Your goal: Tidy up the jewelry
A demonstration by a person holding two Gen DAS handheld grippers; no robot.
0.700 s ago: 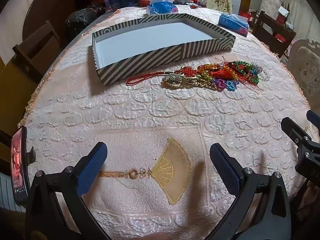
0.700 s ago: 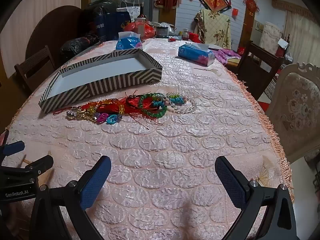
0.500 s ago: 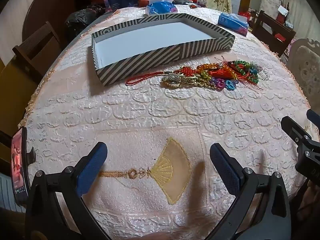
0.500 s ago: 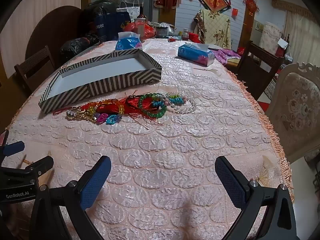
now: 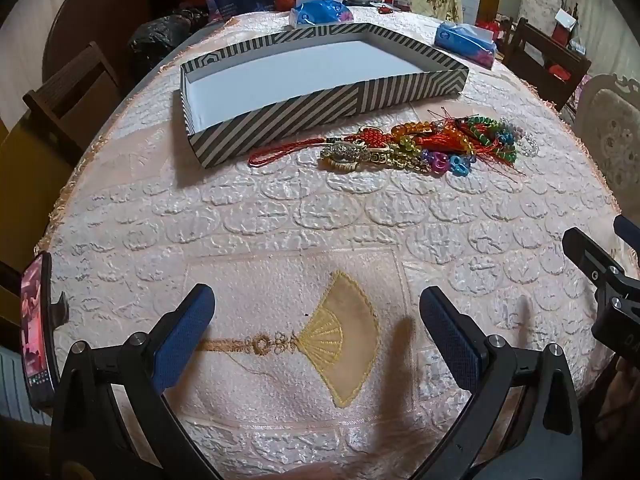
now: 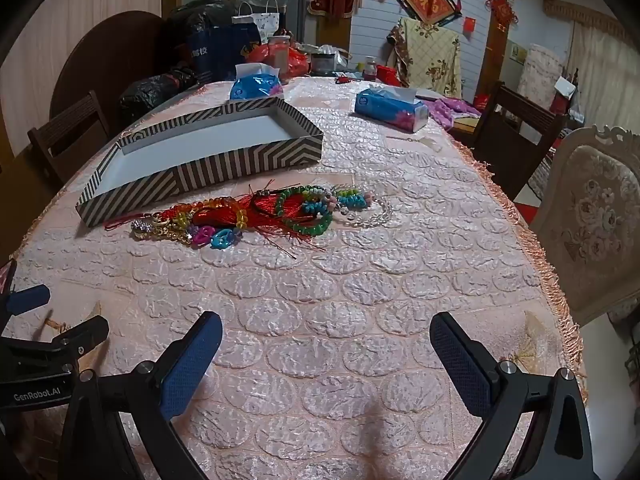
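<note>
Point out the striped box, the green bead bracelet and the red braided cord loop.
striped box (image 5: 280, 118): left wrist view, on its near striped wall.
green bead bracelet (image 6: 320, 226): right wrist view, on the near arc of beads.
red braided cord loop (image 5: 280, 152): left wrist view, on the cord's middle stretch.

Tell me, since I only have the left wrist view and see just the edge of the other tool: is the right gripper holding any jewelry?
Observer: No. The right gripper stands wide open, with only tablecloth between its fingers.
Operator: The right end of the jewelry pile is a blur for me. What lies there?
Observer: A clear bead bracelet lies on the cloth at that end, just past the green bead bracelet.
</note>
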